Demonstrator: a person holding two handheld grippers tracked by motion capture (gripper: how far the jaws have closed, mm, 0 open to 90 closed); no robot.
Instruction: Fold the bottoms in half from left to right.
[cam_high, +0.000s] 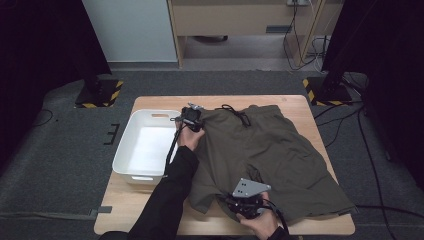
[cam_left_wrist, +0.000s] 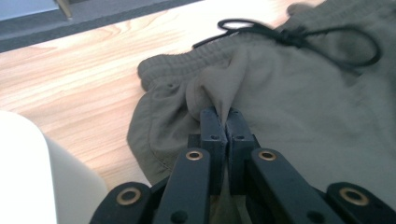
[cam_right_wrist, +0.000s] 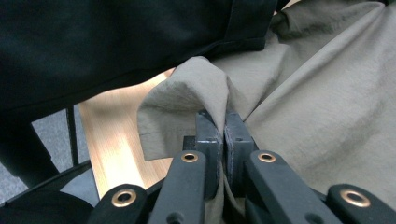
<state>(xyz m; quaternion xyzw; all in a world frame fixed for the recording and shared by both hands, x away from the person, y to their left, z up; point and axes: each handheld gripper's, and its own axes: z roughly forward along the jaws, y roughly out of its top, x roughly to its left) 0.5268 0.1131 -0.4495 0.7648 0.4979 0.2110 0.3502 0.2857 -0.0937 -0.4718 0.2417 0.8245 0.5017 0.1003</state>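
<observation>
Olive-green shorts (cam_high: 270, 155) with a black drawstring (cam_high: 239, 114) lie spread over the wooden table (cam_high: 295, 102). My left gripper (cam_high: 195, 120) is shut on a pinch of fabric near the waistband's left corner; in the left gripper view the cloth (cam_left_wrist: 219, 86) rises in a peak from between the closed jaws (cam_left_wrist: 226, 123). My right gripper (cam_high: 231, 201) sits at the near edge, shut on the hem of the left leg. In the right gripper view a fold of cloth (cam_right_wrist: 196, 86) drapes over its closed jaws (cam_right_wrist: 223, 123).
A white plastic bin (cam_high: 145, 145) stands on the table's left side, right beside my left forearm (cam_high: 172, 185). Bare wood (cam_high: 320, 227) runs along the near right edge. Black stands with striped bases (cam_high: 100, 92) flank the table's far corners.
</observation>
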